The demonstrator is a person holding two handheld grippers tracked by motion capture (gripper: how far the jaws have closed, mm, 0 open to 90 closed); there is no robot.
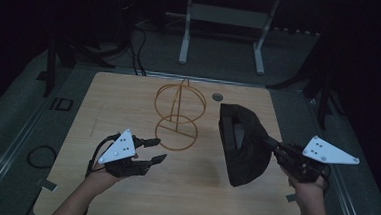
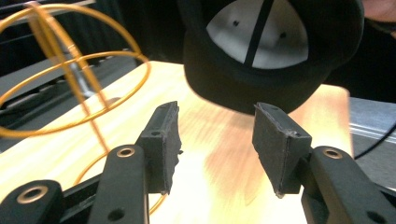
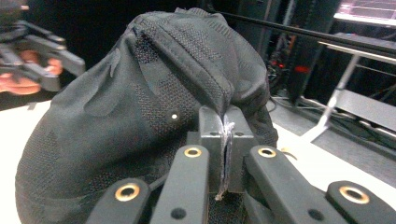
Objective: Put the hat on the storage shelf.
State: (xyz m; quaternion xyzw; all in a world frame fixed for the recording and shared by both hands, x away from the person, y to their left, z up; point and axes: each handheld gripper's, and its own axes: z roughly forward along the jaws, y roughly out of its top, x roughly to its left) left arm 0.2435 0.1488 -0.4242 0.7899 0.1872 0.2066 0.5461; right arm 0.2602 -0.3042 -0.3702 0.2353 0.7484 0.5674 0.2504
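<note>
Right of the wire stand (image 1: 178,114), the right claw (image 1: 271,142) is clamped on the black cap (image 1: 241,145), holding it above the table (image 1: 123,193); the left claw (image 1: 157,150) gapes empty beside the stand's base.

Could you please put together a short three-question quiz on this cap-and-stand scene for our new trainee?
1. True or false: the right tool is shut on the black cap.
2. What stands between the left tool and the cap: A) gold wire stand, B) mug, C) box?
3. What lies between the pads of the left tool?

Key: 1 true. 2 A. 3 nothing; they stand apart, open.
</note>
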